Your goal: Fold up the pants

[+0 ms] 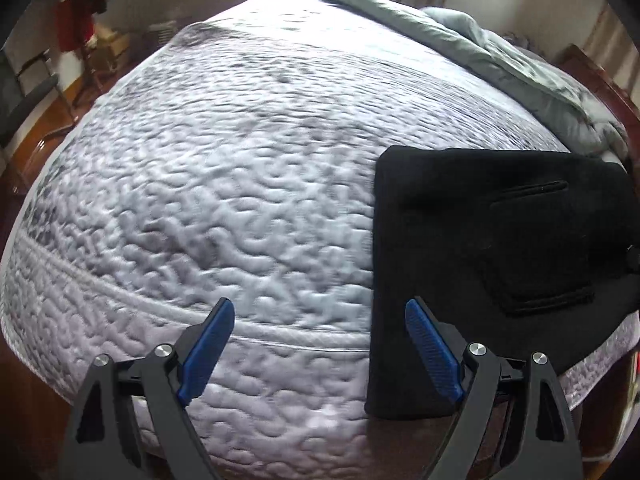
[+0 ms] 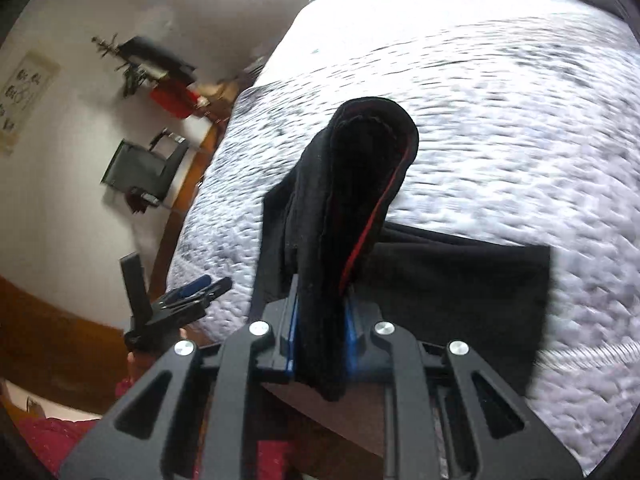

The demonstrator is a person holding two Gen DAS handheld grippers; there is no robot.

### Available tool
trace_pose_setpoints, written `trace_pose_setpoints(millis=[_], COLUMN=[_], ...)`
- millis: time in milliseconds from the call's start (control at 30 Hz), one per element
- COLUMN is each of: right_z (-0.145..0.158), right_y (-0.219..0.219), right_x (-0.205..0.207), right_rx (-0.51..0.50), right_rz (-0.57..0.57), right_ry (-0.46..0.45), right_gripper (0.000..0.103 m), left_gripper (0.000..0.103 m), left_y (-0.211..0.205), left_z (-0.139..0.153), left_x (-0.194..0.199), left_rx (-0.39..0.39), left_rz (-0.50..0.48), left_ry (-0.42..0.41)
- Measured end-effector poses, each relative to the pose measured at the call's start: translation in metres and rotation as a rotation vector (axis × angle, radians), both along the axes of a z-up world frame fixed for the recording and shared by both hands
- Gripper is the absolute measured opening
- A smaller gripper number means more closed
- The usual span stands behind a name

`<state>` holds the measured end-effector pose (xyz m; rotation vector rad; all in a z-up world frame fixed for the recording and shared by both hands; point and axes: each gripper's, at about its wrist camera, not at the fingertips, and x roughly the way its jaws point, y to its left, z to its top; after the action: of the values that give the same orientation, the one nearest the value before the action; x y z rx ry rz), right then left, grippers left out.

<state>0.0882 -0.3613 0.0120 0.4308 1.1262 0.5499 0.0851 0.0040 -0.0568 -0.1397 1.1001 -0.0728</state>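
Observation:
Black pants (image 1: 492, 248) lie folded on the quilted grey-white bed cover, at the near right edge of the bed, with a back pocket facing up. My left gripper (image 1: 320, 344) is open and empty, hovering over the bed's near edge just left of the pants. My right gripper (image 2: 322, 320) is shut on a thick bunched fold of the pants (image 2: 352, 184), which stands up between its blue pads and shows a red inner seam. The rest of the pants (image 2: 460, 292) lies flat on the bed to the right. The left gripper also shows in the right wrist view (image 2: 192, 292), at the bed's edge.
The bed cover (image 1: 208, 200) spreads wide to the left and behind. A pale green duvet (image 1: 500, 52) is bunched at the far right of the bed. A dark chair (image 2: 140, 172), a clothes rack with red clothing (image 2: 172, 96) and wooden floor lie beyond the bed.

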Motion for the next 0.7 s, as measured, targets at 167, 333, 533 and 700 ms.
trace_pose_setpoints(millis=[167, 333, 533, 700], right_z=[-0.032, -0.091, -0.128, -0.090], right_y=[-0.048, -0.051, -0.055, -0.060], right_x=[-0.011, -0.008, -0.008, -0.007], right_rx=[-0.007, -0.129, -0.150, -0.196], right_rz=[-0.096, -0.137, -0.148, -0.157], right_ry=[0.076, 0.169, 0.214, 0.131], right_gripper=[0.017, 0.018, 0.025, 0.057], left_gripper=[0.088, 0.088, 0.089, 0.088], left_y=[-0.042, -0.077, -0.094, -0.088], left_z=[0.000, -0.010, -0.034, -0.023], left_x=[0.001, 0.003, 0.002, 0.004], left_rx=[0.036, 0.099, 0.187, 0.170], left_rz=[-0.092, -0.159, -0.196, -0.186], left_ry=[0.000, 0.011, 0.044, 0.042])
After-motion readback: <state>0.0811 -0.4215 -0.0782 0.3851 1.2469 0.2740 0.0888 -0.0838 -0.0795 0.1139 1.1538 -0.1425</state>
